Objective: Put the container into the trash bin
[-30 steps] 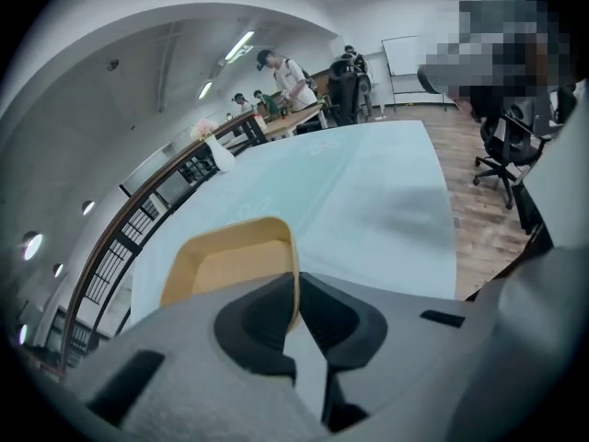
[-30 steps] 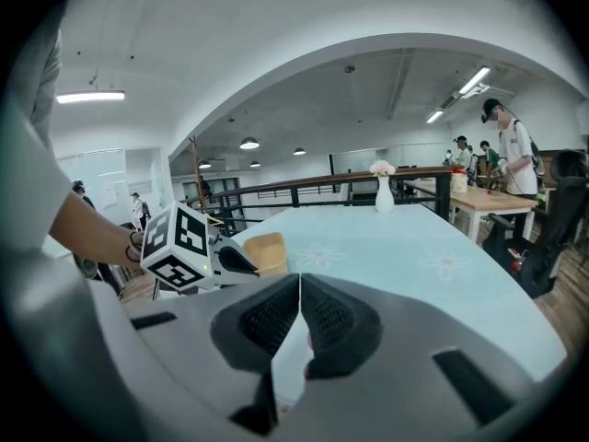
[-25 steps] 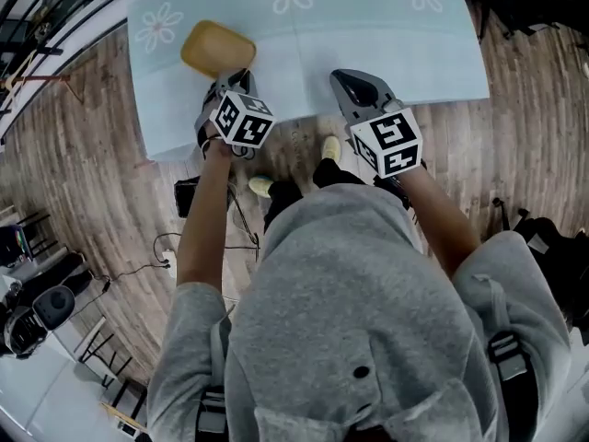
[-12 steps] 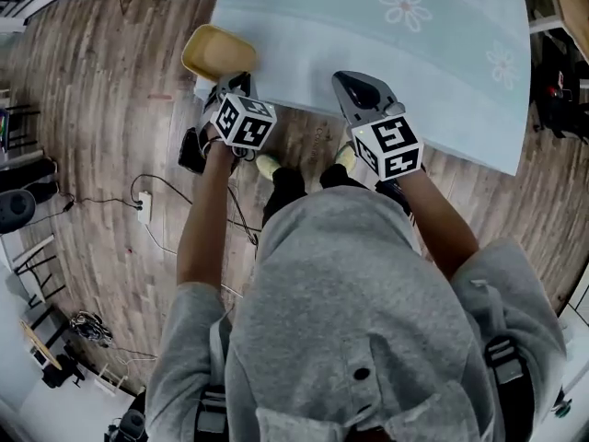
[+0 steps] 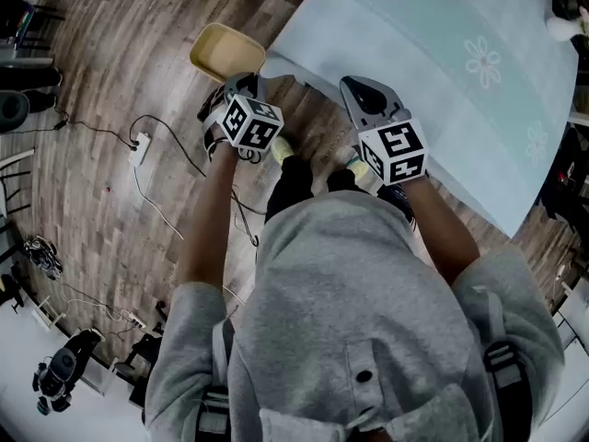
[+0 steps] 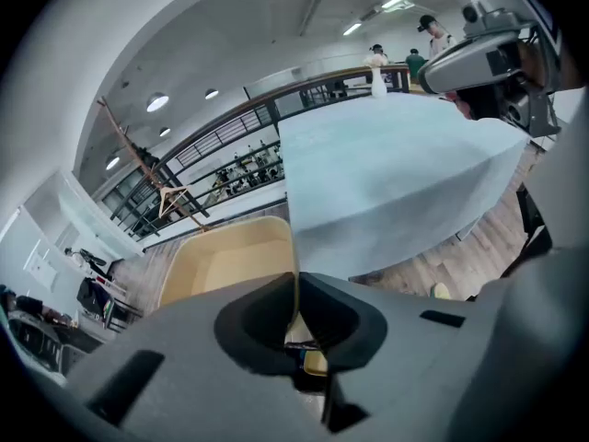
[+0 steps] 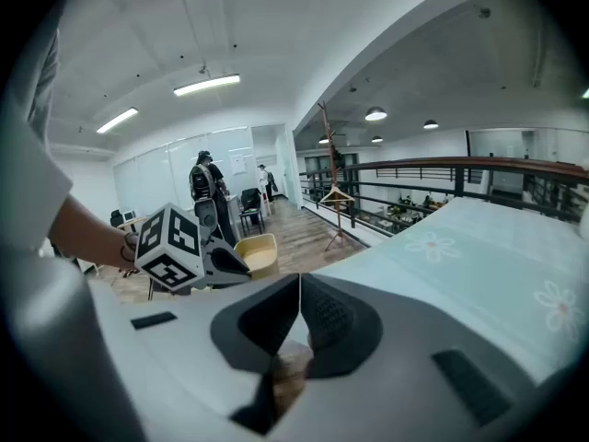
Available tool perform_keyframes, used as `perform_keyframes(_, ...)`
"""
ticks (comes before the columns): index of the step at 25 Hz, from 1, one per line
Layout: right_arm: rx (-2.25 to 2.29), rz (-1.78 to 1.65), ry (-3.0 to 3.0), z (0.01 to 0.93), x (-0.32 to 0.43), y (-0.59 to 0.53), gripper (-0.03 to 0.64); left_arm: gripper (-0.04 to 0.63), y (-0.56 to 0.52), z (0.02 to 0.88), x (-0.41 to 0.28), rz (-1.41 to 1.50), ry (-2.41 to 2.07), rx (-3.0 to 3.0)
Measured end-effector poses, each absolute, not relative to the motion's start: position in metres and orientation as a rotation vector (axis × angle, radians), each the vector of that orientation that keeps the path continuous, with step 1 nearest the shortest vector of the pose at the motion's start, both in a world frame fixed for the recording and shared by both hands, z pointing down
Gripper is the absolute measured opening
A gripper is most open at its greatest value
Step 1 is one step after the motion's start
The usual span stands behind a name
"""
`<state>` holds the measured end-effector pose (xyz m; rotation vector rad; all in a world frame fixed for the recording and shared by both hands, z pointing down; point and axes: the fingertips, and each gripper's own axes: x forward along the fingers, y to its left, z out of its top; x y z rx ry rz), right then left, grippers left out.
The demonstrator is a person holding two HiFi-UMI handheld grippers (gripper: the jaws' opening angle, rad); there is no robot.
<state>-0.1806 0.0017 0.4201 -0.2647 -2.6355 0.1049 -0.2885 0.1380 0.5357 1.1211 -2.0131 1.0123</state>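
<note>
Close below us, our left gripper [image 5: 237,83] pinches the rim of the shallow tan plastic container [image 5: 224,52]; our right gripper [image 5: 363,95] is closed, empty. Both have swung off the pale-blue flowered tablecloth [image 5: 442,53] over the wooden floor [image 5: 110,72], so the carry to the trash bin seems under way.

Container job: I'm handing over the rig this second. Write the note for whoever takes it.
Left gripper: shut on the rim of the yellow container.
Right gripper: shut, empty.
Container: in the air over the wood floor, just off the table corner.
Trash bin: in no view.
Done: container picked up.
Left: find the bin, release the container into it.
</note>
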Motion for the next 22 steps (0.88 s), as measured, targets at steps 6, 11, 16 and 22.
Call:
perform_keyframes(6, -0.395, 0.086, -2.537, 0.440, -0.213, 0.061, 0.027, 0.032, 0.212, 0.571, -0.294, 0.903, -1.967, 1.023)
perform_keyframes(11, -0.430, 0.074, -2.465, 0.471, -0.232, 0.096, 0.028, 0.032, 0.255, 0.612, -0.293, 0.843, -1.917, 0.993)
perform_keyframes(16, -0.450, 0.082, -2.380, 0.506, -0.235, 0.118, 0.026, 0.032, 0.278, 0.655, -0.281, 0.761, -1.866, 0.980)
perform_keyframes(22, -0.458, 0.102, -2.290, 0.542, -0.238, 0.138, 0.028, 0.032, 0.298, 0.708, -0.270, 0.657, -1.805, 0.963)
